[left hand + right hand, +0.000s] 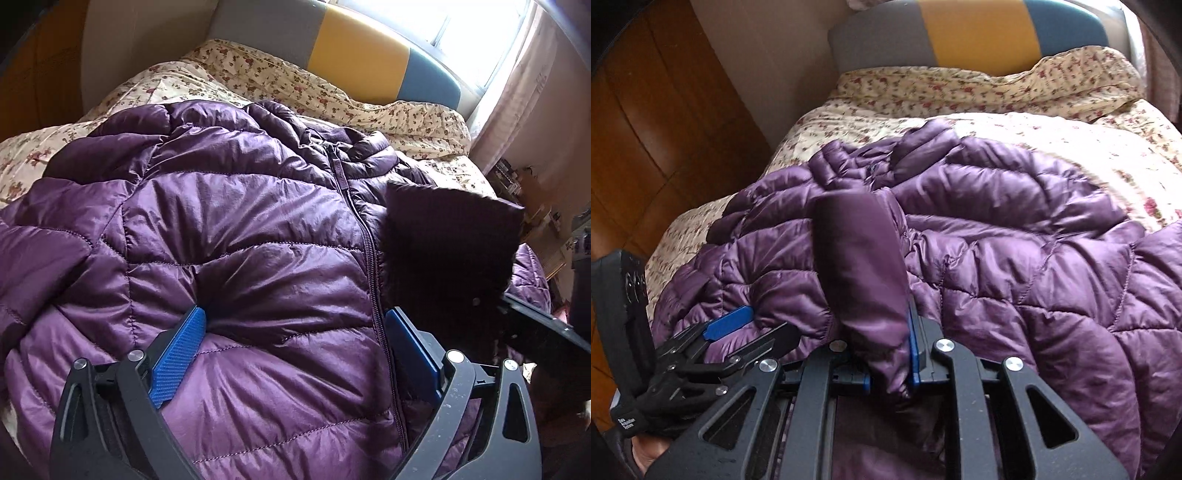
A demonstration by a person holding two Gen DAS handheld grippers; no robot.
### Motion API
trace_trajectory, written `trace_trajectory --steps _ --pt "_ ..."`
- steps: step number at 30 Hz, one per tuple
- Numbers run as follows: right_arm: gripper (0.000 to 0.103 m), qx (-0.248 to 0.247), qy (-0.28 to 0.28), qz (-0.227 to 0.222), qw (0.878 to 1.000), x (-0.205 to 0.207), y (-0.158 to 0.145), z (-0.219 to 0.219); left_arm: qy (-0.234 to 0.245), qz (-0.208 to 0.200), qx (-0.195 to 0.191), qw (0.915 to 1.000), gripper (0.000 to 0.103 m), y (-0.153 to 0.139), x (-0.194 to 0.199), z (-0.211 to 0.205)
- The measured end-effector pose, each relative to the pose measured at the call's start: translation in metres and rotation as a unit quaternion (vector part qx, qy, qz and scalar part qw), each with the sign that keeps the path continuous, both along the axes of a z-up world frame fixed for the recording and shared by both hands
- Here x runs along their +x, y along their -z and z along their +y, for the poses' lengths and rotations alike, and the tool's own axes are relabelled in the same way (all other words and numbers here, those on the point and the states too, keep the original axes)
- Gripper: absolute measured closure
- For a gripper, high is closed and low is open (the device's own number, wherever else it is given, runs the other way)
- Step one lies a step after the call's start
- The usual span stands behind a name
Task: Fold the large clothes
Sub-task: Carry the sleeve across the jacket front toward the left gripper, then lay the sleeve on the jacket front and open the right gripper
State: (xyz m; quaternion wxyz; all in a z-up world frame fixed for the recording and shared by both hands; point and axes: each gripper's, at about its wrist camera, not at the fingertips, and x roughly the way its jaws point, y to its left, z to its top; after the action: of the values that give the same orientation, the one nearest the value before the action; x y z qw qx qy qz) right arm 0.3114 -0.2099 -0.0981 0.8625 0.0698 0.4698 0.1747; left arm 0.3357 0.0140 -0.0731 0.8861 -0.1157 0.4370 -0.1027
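From the left wrist camera, one purple quilted down jacket (pixel 229 229) lies spread over one bed covered by a floral quilt (pixel 258 77), its single zipper (pixel 364 236) running from the collar down toward the camera. The left gripper (pixel 295 339) has its two blue pads (pixel 177 354) spread wide, pressing down into the puffy front of the jacket on either side of a bulge of fabric, without pinching it. To the right, one dark cuff-like flap (pixel 450 251) of the garment stands lifted and in shadow, with a black part of the other tool just below it at the edge. Behind the bed stands one headboard (pixel 354 55) in three colour panels: grey, yellow and blue, with one bright window above. From the right wrist camera, the same jacket (pixel 1015 251) lies across the quilt (pixel 1034 125), and the right gripper (pixel 886 362) is pressed nearly together, pinching one sleeve (pixel 860 258) that rises out from between its fingers; only one blue pad (pixel 914 343) shows beside the fabric. At lower left the left gripper (pixel 738 325) rests on the jacket, held by one gloved hand (pixel 631 421). The three-panel headboard (pixel 960 33) and a wooden wardrobe (pixel 657 122) stand behind.
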Motion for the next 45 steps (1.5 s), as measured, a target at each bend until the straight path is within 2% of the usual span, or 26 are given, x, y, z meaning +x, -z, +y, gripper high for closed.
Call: trace_trajectory --steps 1,2,7,10,14,22,26,29,31,34,37,41,45 --pt "0.082 0.013 -0.008 0.005 1.0 0.0 0.003 0.002 0.001 0.001 0.0 1.0 0.008 -0.001 0.0 0.001" --pt "0.07 0.02 -0.013 0.008 1.0 0.0 0.003 0.005 0.001 0.001 0.0 1.0 0.009 -0.001 -0.001 0.002" --pt "0.059 0.027 -0.018 0.009 0.999 -0.005 0.001 0.009 0.0 0.005 0.0 1.0 0.017 -0.005 -0.005 0.004" --pt "0.041 0.023 -0.018 0.003 1.0 -0.012 -0.002 0.009 0.0 0.006 -0.007 1.0 0.02 -0.008 -0.01 0.009" --pt "0.031 0.005 -0.017 -0.012 1.0 -0.022 -0.009 0.009 -0.001 0.004 -0.008 1.0 0.021 -0.012 -0.017 0.01" --pt "0.019 -0.064 0.013 -0.043 0.997 -0.034 -0.016 0.004 -0.001 0.005 -0.041 0.9992 0.023 -0.021 -0.024 0.014" --pt "0.01 -0.08 0.03 -0.043 0.995 -0.036 -0.015 -0.005 0.01 0.005 -0.048 0.9988 0.023 -0.026 -0.022 0.007" --pt "0.006 -0.091 0.033 -0.033 0.995 -0.035 -0.011 -0.006 0.012 0.004 -0.056 0.9984 0.023 -0.03 -0.021 0.003" --pt "0.006 -0.093 0.046 -0.026 0.994 -0.033 -0.008 -0.009 0.013 0.005 -0.057 0.9983 0.023 -0.031 -0.018 0.0" --pt "0.005 -0.113 0.095 -0.004 0.989 -0.026 -0.002 -0.016 0.012 0.011 -0.047 0.9988 0.023 -0.031 -0.013 -0.003" --pt "0.005 -0.127 0.117 -0.003 0.985 -0.024 0.0 -0.016 0.008 0.008 -0.051 0.9986 0.023 -0.035 -0.01 -0.002" --pt "0.005 -0.142 0.114 -0.003 0.983 -0.025 0.003 -0.011 0.018 0.001 -0.058 0.9981 0.023 -0.044 -0.01 -0.006" --pt "0.005 -0.151 0.108 -0.001 0.983 -0.027 0.008 -0.007 0.037 0.011 -0.063 0.9973 0.023 -0.044 -0.004 -0.016"
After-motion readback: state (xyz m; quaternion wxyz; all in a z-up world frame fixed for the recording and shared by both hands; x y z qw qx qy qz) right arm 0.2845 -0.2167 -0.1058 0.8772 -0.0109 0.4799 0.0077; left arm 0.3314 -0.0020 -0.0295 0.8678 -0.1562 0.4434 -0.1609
